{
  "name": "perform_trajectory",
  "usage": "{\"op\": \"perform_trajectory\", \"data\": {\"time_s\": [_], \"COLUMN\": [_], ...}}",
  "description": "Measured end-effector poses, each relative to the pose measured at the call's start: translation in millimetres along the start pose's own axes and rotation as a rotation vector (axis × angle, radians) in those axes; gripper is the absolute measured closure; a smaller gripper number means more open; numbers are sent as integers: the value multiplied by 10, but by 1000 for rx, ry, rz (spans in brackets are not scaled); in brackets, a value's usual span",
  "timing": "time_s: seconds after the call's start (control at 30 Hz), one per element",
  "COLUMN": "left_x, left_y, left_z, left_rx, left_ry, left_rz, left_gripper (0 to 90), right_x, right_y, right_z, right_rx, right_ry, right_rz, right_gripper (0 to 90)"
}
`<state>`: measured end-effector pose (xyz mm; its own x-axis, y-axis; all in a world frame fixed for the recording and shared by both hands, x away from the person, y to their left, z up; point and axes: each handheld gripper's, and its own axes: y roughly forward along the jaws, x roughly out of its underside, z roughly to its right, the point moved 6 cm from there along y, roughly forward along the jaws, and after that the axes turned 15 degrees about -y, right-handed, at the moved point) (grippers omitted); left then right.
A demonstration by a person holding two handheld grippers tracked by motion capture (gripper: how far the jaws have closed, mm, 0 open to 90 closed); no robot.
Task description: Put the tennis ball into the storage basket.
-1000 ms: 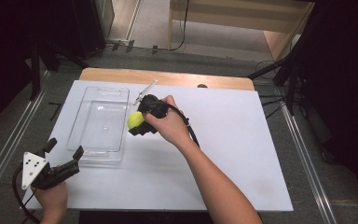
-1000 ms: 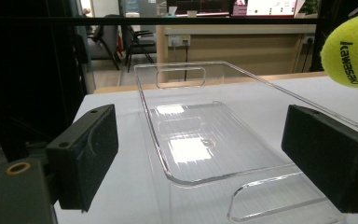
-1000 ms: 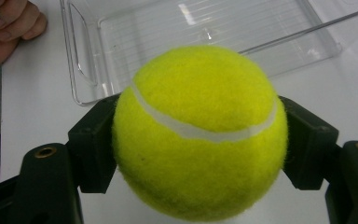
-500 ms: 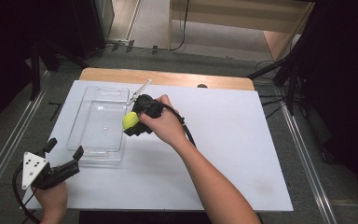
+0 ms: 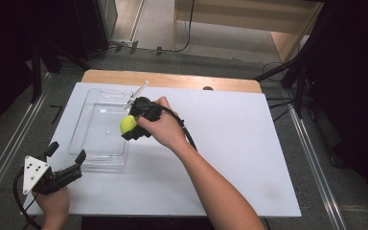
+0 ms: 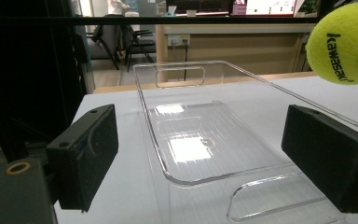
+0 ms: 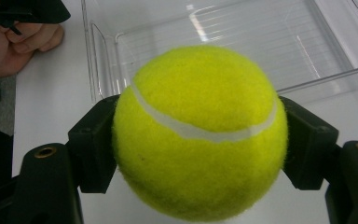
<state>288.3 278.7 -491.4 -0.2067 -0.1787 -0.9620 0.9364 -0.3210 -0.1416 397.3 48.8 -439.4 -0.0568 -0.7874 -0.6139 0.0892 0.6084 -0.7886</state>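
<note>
A yellow-green tennis ball (image 5: 127, 124) is clamped between the jaws of my right gripper (image 5: 130, 126), which hangs over the right rim of a clear plastic tray (image 5: 98, 139). The right gripper view has the ball (image 7: 198, 130) pressed by both pads (image 7: 95, 149), with the tray (image 7: 242, 42) below and beyond it. My left gripper (image 5: 67, 152) rests at the table's near left corner, just in front of the tray, jaws wide apart and holding nothing. Its own view looks along the tray (image 6: 191, 140) between the spread pads (image 6: 86, 154), with the ball (image 6: 342, 44) at the upper right.
The tray lies on a white board (image 5: 230, 143) over a wooden tabletop (image 5: 172, 79). A thin white stick (image 5: 140, 91) lies by the tray's far right corner. Metal rails (image 5: 9, 148) run along the left, and dark stands flank the table.
My right gripper has carried the ball a little to the left, further over the tray's right rim. The left gripper has stayed where it was.
</note>
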Motion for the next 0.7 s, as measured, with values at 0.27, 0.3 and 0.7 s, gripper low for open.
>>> {"op": "perform_trajectory", "data": {"time_s": [0.27,0.3,0.7], "left_x": [-1,-1,-1], "left_y": [0,0,0], "left_z": [0,0,0], "left_rx": [1,2,3], "left_ry": [1,0,0], "left_rz": [0,0,1], "left_gripper": [113,113,113], "right_x": [-91,-102,-207], "right_y": [53,59,172], "right_z": [-20,-27,-74], "right_rx": [-3,-10,-24], "right_ry": [-17,-15,-20], "right_rz": [-3,-3,-10], "right_gripper": [237,237,237]}}
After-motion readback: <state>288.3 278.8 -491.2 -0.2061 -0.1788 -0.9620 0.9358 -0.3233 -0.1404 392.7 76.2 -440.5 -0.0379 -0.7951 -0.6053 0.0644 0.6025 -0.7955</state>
